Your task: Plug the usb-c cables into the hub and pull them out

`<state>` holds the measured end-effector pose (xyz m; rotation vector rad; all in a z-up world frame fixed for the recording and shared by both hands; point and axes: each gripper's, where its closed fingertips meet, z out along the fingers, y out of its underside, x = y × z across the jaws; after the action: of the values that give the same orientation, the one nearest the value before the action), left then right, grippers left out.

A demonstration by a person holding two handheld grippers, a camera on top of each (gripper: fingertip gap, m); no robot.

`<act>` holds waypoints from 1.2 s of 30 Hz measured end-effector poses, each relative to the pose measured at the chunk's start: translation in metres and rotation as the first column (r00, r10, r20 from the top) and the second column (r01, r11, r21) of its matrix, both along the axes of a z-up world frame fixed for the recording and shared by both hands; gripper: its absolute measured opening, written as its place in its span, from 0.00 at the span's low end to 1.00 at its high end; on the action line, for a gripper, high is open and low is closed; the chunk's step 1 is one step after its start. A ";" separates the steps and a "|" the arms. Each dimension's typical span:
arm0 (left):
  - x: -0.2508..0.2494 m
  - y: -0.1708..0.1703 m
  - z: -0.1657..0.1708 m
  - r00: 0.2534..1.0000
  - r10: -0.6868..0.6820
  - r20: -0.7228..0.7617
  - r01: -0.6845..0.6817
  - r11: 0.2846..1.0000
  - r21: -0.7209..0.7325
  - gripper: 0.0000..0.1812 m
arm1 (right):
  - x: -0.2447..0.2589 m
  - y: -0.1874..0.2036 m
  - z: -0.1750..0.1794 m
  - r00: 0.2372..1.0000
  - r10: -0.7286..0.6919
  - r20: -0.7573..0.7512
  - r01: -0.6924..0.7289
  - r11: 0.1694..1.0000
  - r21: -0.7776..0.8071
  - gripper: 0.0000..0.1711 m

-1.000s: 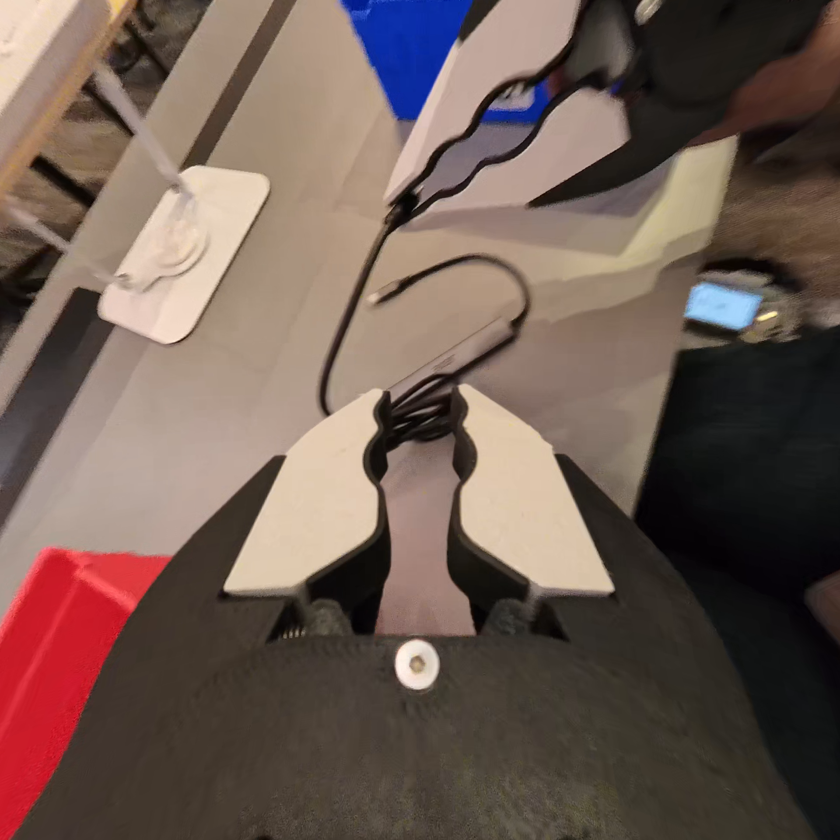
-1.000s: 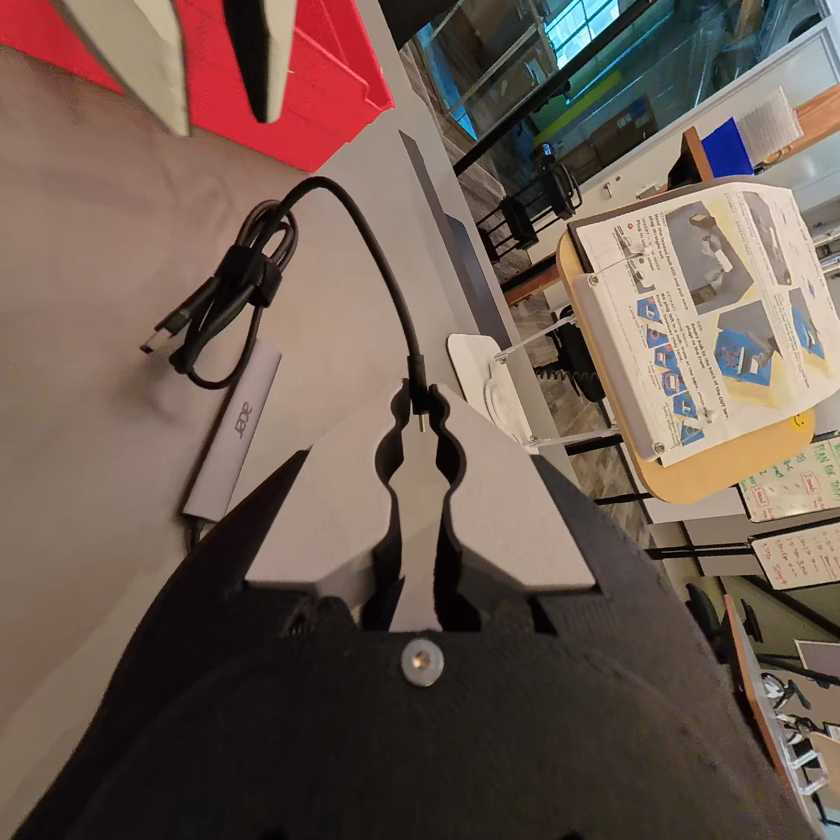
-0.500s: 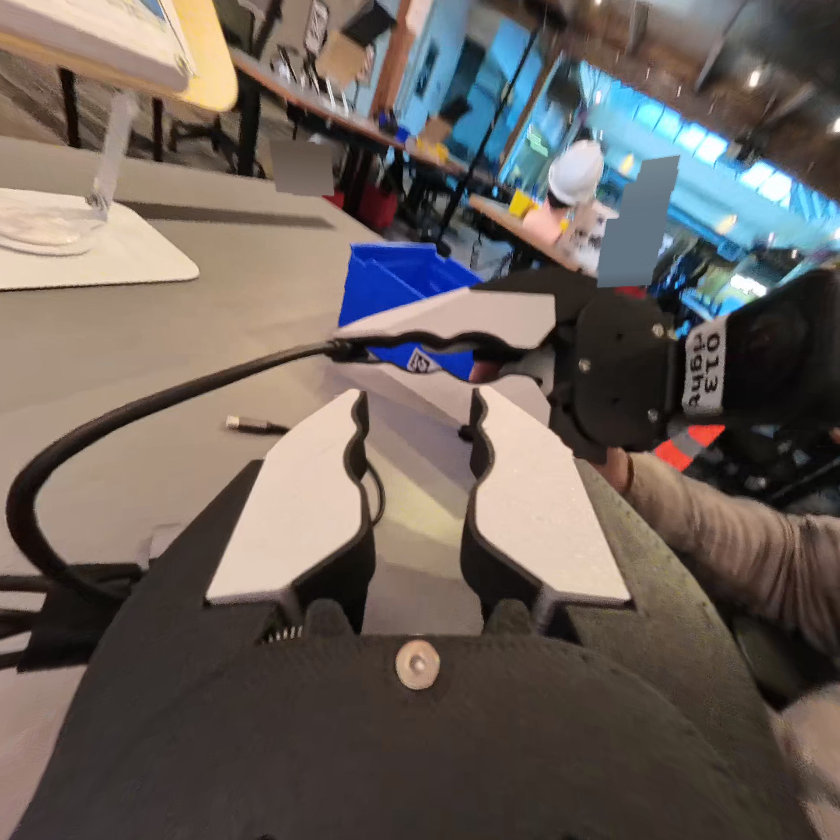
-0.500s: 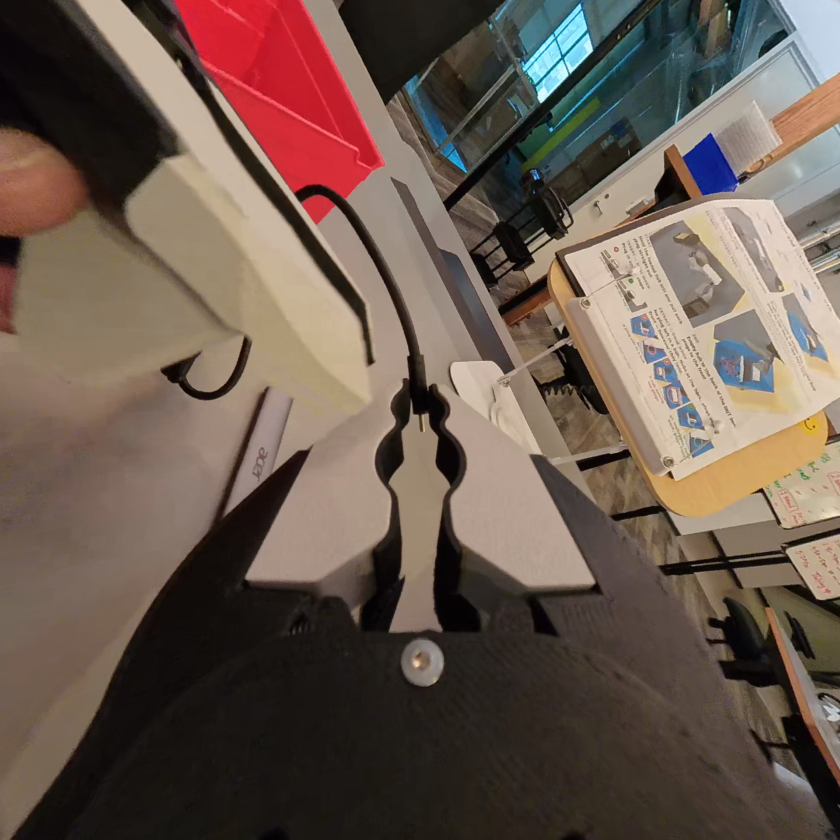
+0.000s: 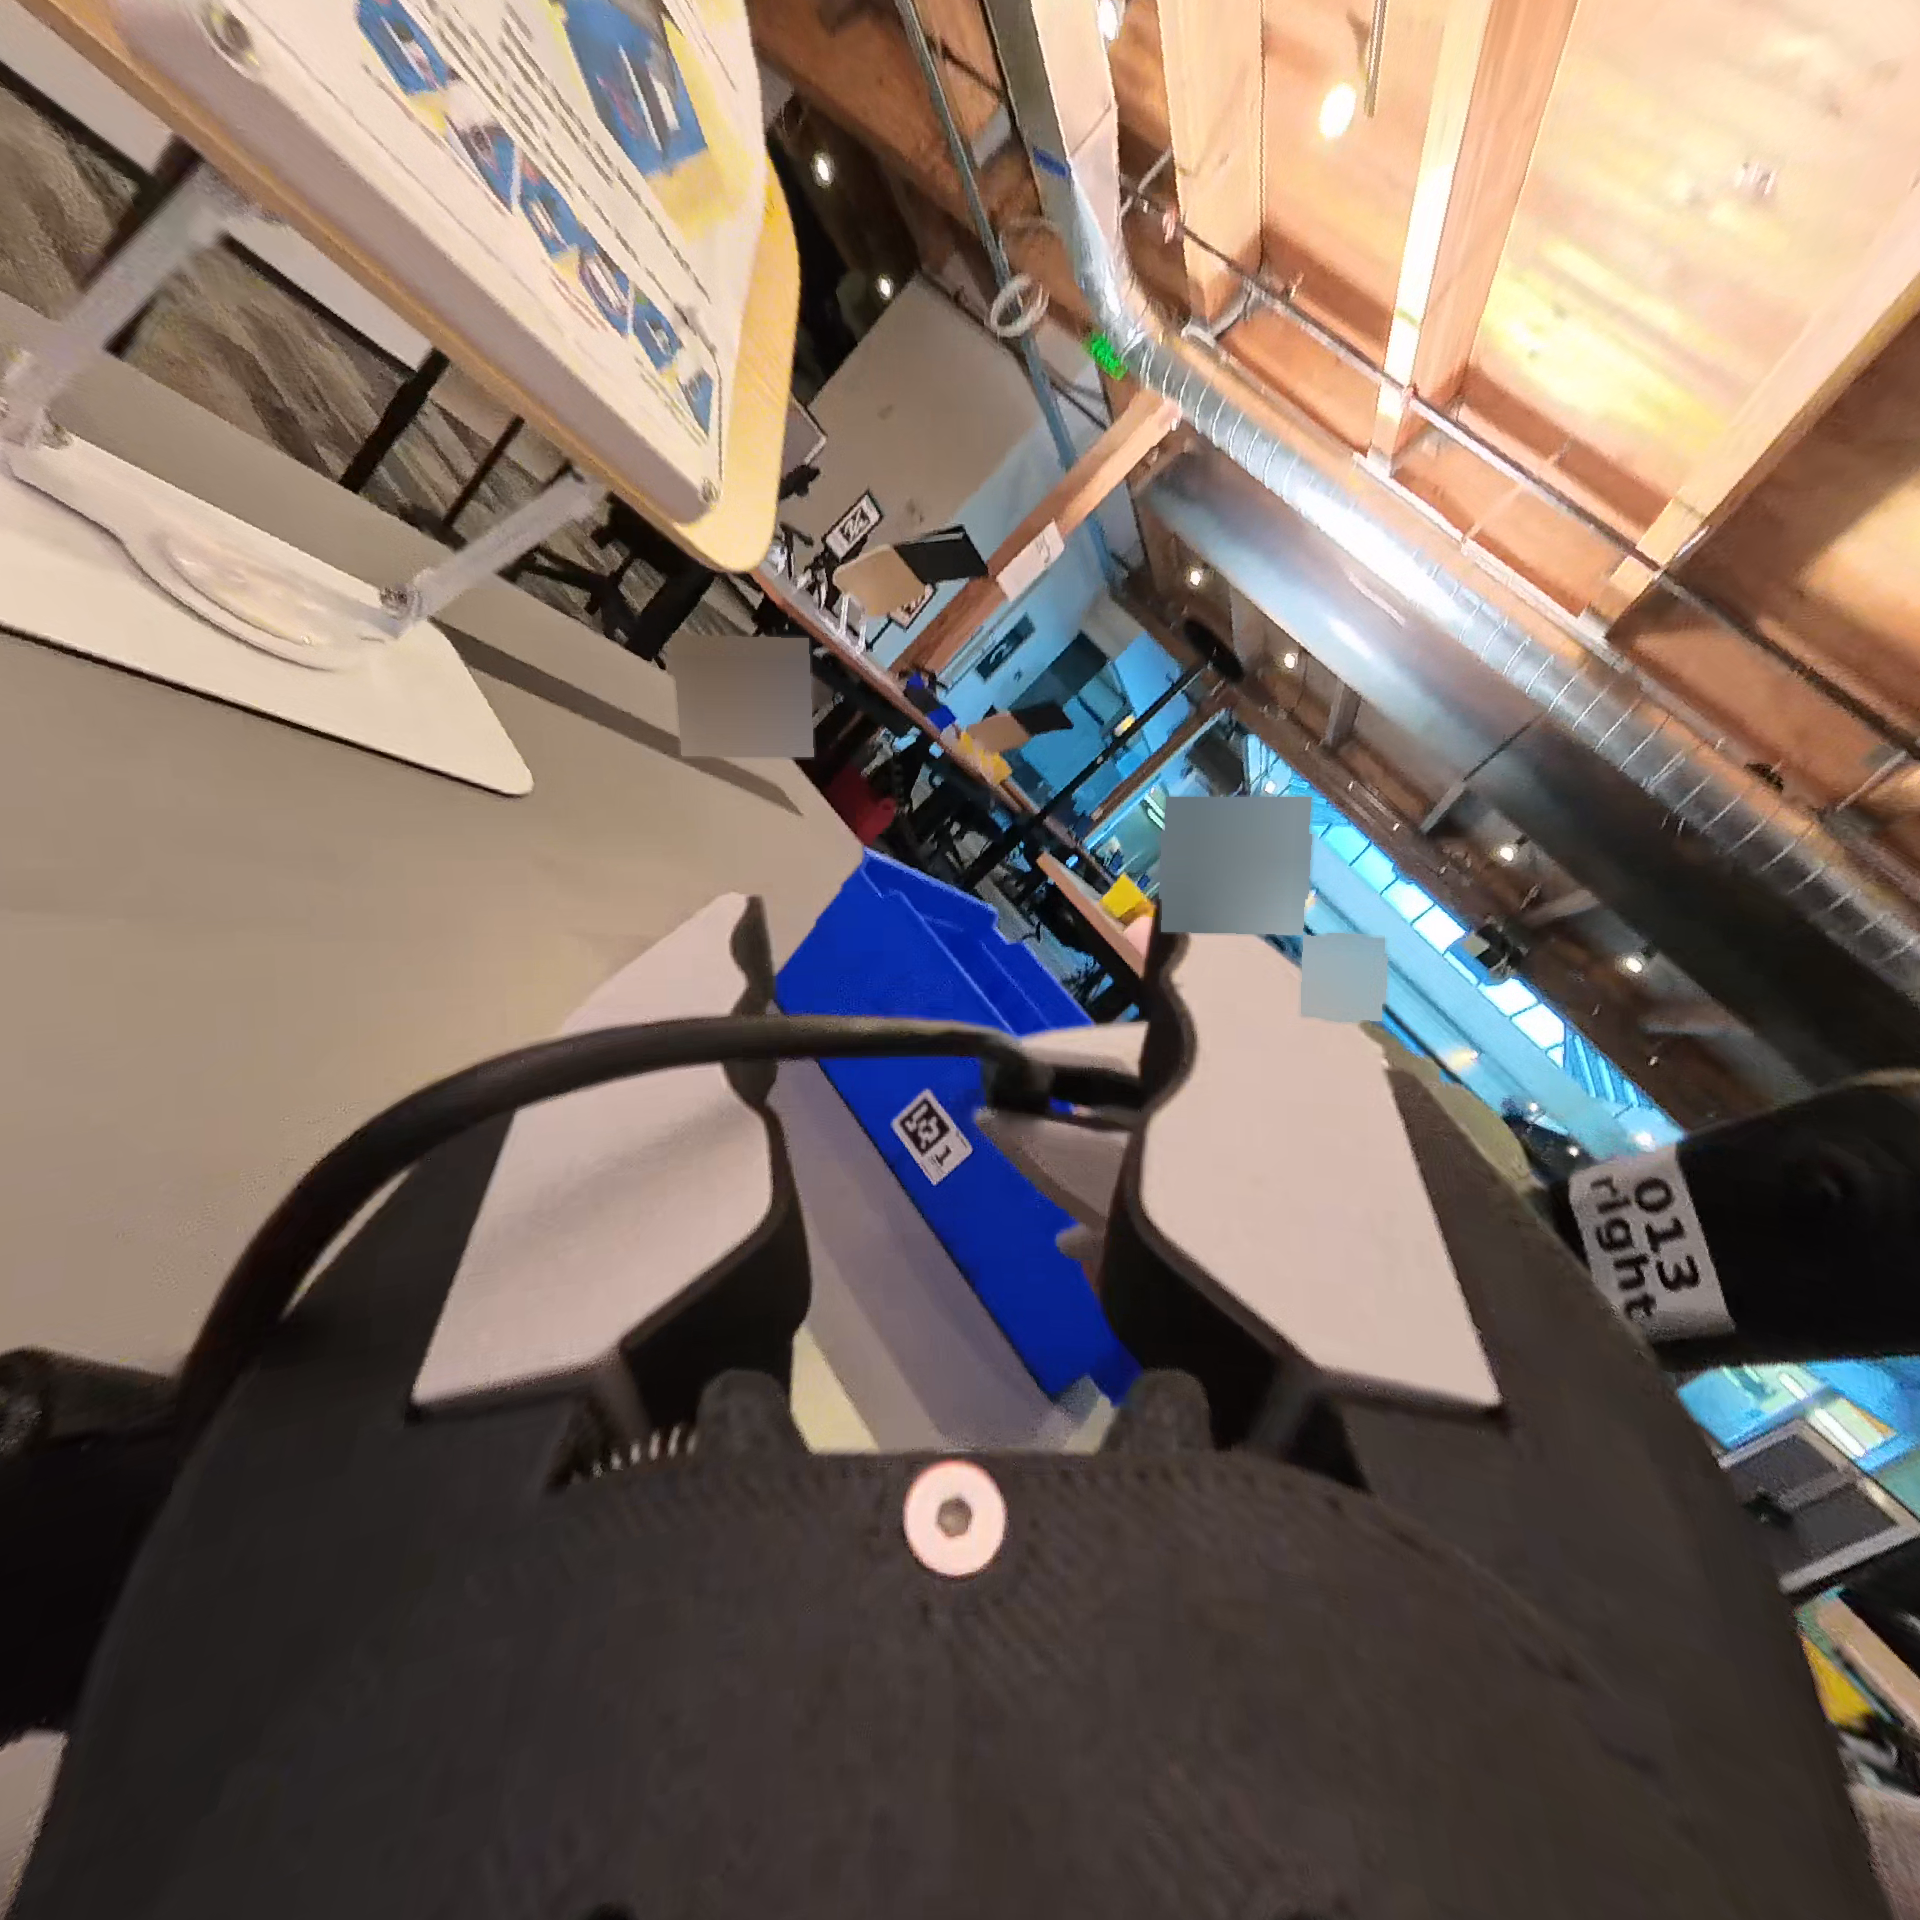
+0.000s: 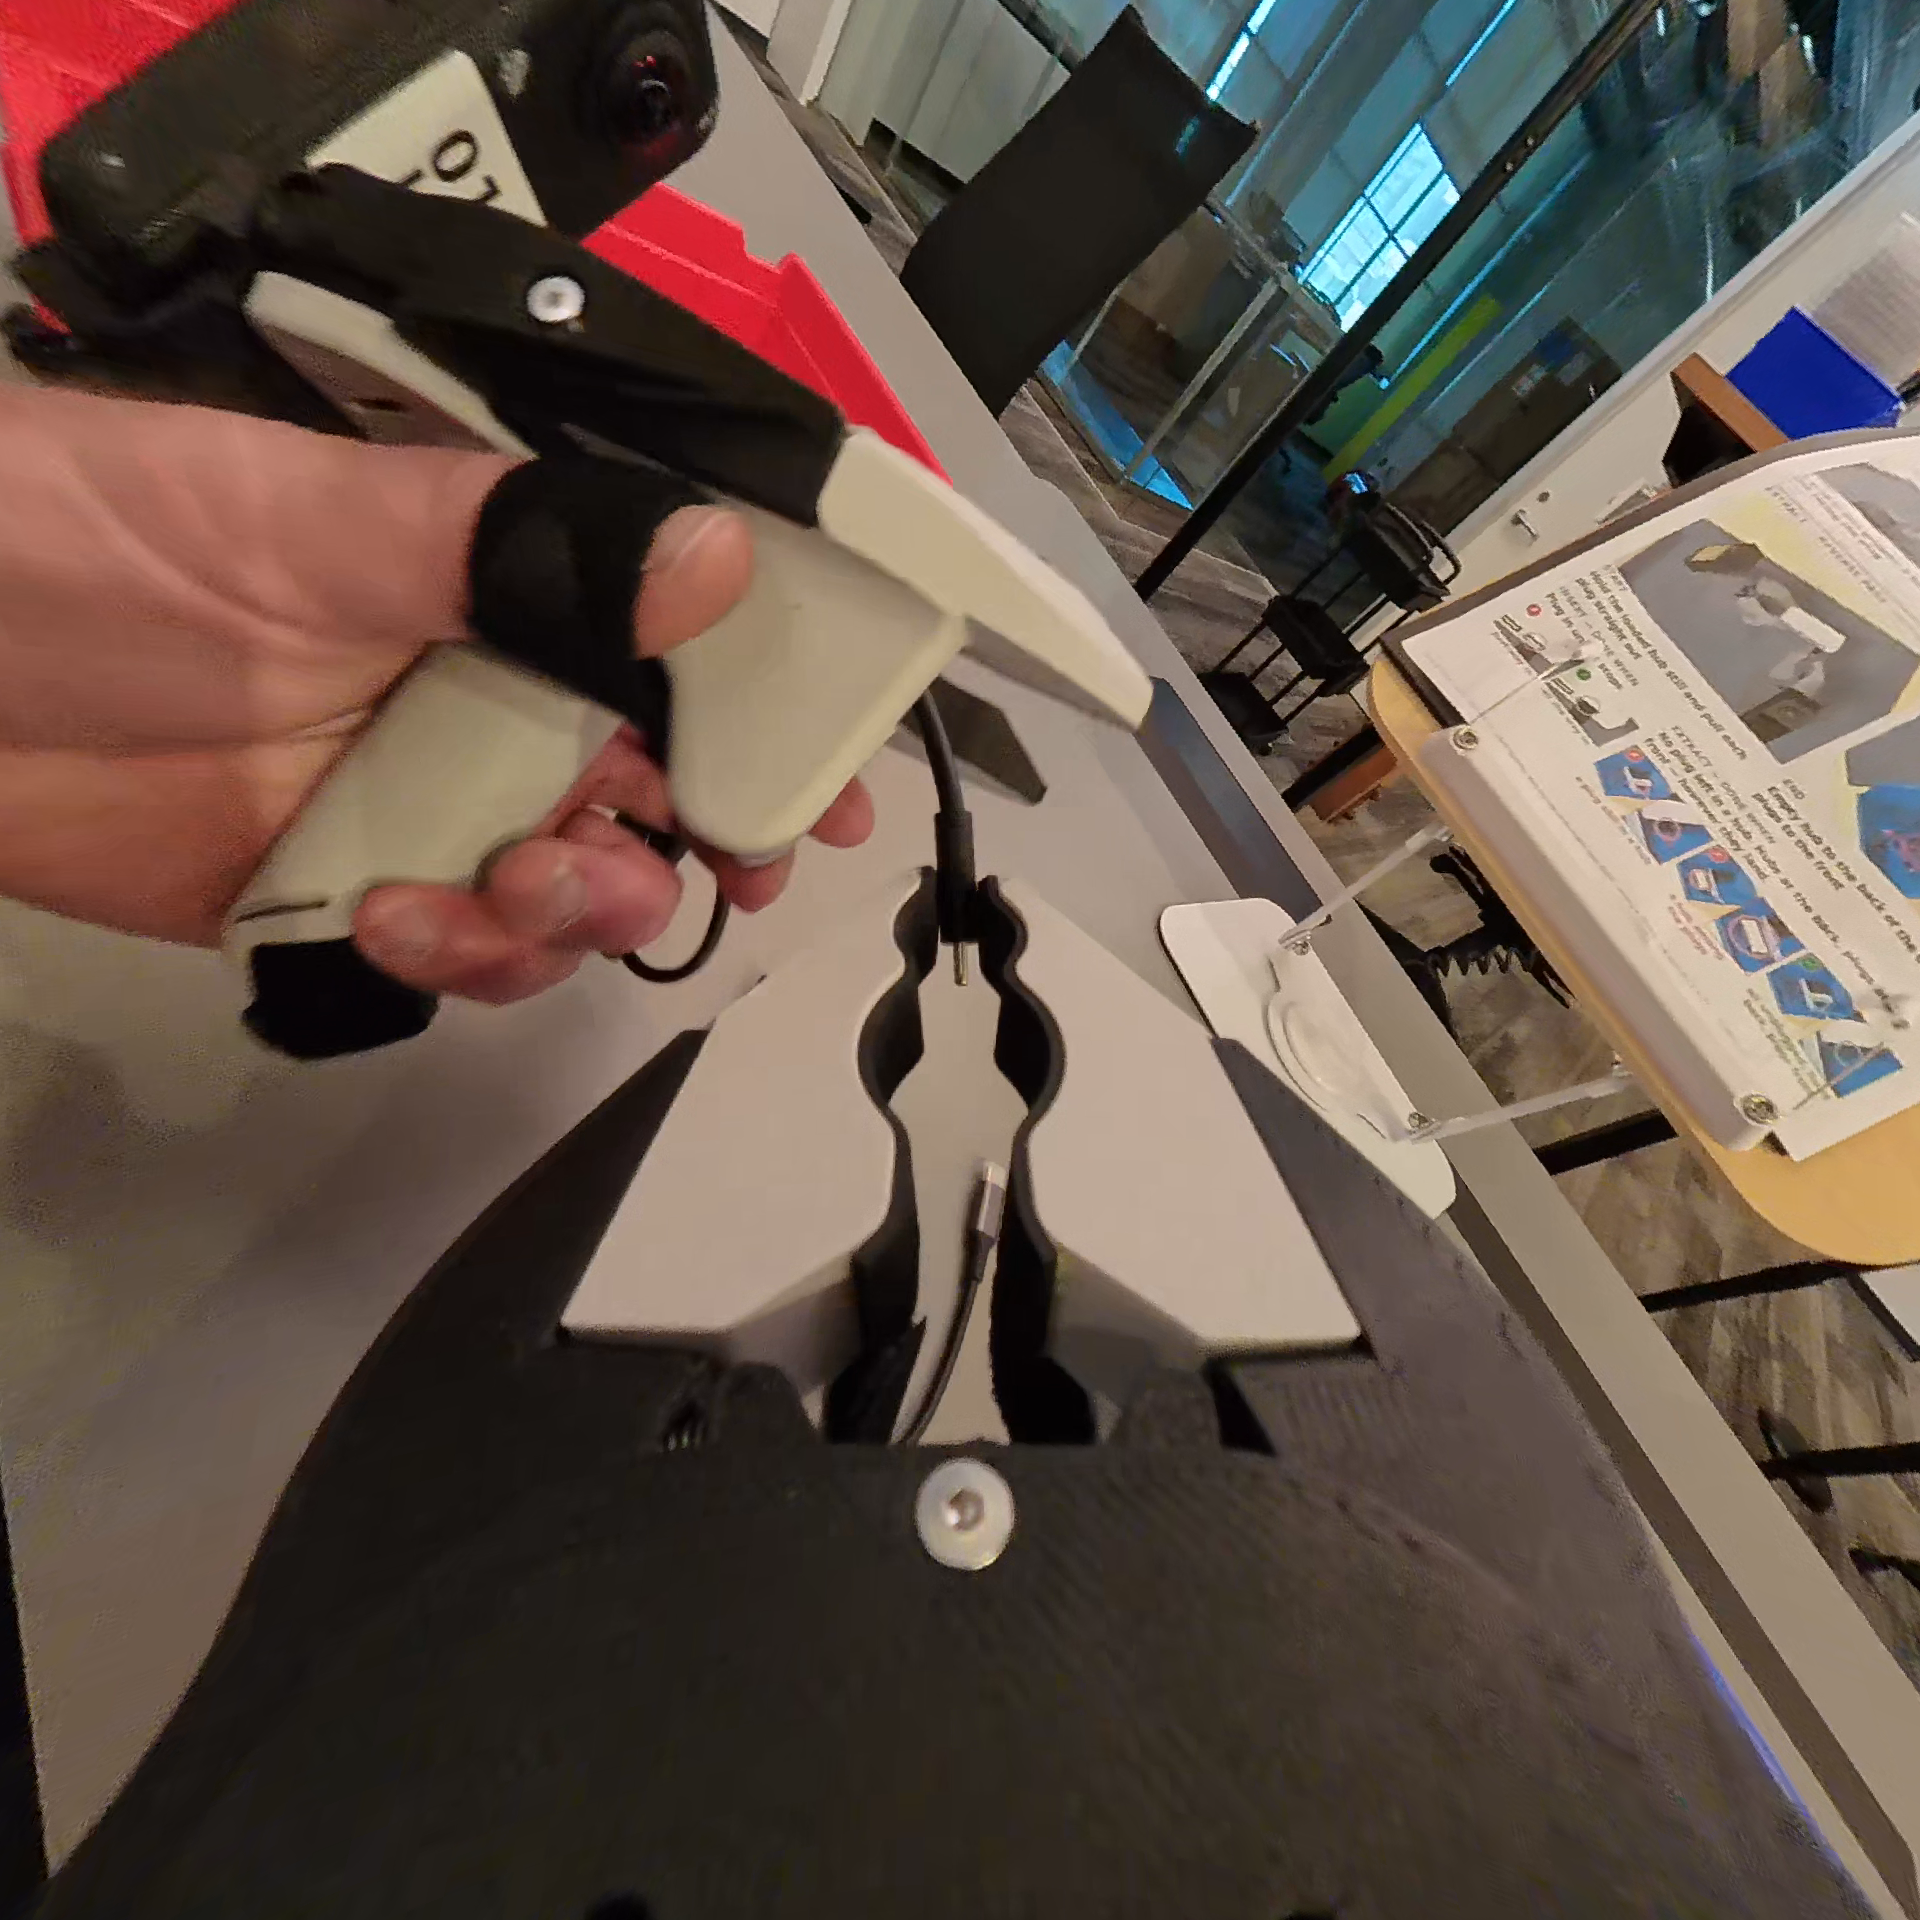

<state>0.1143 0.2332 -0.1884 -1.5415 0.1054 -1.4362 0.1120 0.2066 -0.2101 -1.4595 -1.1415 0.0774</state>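
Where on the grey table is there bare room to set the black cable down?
Free: grey table between the white stand base and the blue bin; also the near-left stretch below the hand. Crowded: under the right gripper, shut on the black cable, where a loose silver plug lies.

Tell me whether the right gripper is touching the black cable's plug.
Touching. In the right wrist view, the right gripper has its fingertips closed on the black cable's plug, whose metal tip pokes through between them.
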 end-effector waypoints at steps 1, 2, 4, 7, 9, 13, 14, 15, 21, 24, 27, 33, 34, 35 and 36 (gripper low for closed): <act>-0.005 0.004 0.001 1.000 -0.002 0.025 0.002 1.000 -0.001 0.34 | -0.001 -0.002 -0.001 1.000 0.011 0.004 -0.011 1.000 0.000 0.03; -0.009 0.007 0.002 0.998 -0.010 0.058 0.010 1.000 -0.007 0.29 | -0.002 -0.004 -0.001 1.000 0.025 0.005 -0.025 1.000 0.001 0.02; -0.013 0.007 0.003 0.996 -0.038 0.076 0.037 0.999 0.014 0.21 | -0.001 -0.007 0.000 0.999 0.047 0.003 -0.047 0.999 0.004 0.02; -0.012 0.000 0.003 0.997 -0.072 -0.023 0.075 0.988 0.132 0.11 | 0.002 -0.011 0.003 0.995 0.099 0.024 -0.099 0.995 0.010 0.02; -0.009 -0.008 0.003 0.988 -0.131 -0.078 0.144 0.972 0.187 0.08 | 0.004 -0.013 0.001 0.989 0.138 0.048 -0.137 0.990 -0.016 0.02; -0.004 -0.020 0.004 0.966 -0.162 -0.201 0.216 0.935 0.280 0.00 | 0.012 -0.011 0.001 0.983 0.150 0.107 -0.150 0.989 0.000 0.03; -0.003 -0.023 0.003 0.956 -0.172 -0.238 0.240 0.924 0.298 0.00 | 0.014 -0.010 0.003 0.983 0.145 0.111 -0.147 0.989 0.008 0.03; -0.001 -0.027 0.003 0.944 -0.185 -0.274 0.270 0.910 0.315 0.00 | 0.015 -0.010 0.005 0.983 0.143 0.118 -0.146 0.989 0.016 0.03; 0.003 -0.041 -0.005 0.852 -0.231 -0.470 0.408 0.856 0.318 0.00 | 0.018 -0.008 0.001 0.941 0.094 0.325 -0.142 0.981 0.129 0.03; 0.003 -0.044 -0.006 0.830 -0.220 -0.512 0.421 0.849 0.319 0.00 | 0.018 -0.007 0.001 0.917 0.067 0.392 -0.151 0.971 0.187 0.03; 0.003 -0.043 -0.006 0.818 -0.209 -0.536 0.424 0.849 0.316 0.00 | 0.018 -0.007 0.003 0.897 0.036 0.440 -0.157 0.958 0.241 0.02; 0.010 -0.046 -0.014 0.782 -0.200 -0.590 0.448 0.839 0.310 0.05 | 0.013 -0.010 0.010 0.873 0.027 0.486 -0.188 0.940 0.285 0.02; 0.010 -0.047 -0.012 0.791 -0.205 -0.577 0.445 0.839 0.313 0.04 | 0.013 -0.010 0.011 0.872 0.029 0.489 -0.193 0.938 0.288 0.03; 0.011 -0.047 -0.012 0.792 -0.209 -0.574 0.446 0.839 0.311 0.05 | 0.014 -0.011 0.011 0.869 0.034 0.494 -0.198 0.938 0.285 0.02; 0.011 -0.047 -0.012 0.788 -0.211 -0.578 0.449 0.840 0.306 0.05 | 0.014 -0.011 0.011 0.865 0.037 0.501 -0.204 0.937 0.284 0.02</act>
<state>0.1253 0.1861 -0.2006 -1.5385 1.0211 -1.1027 0.1259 0.1954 -0.1995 -1.1282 -1.5751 -0.4039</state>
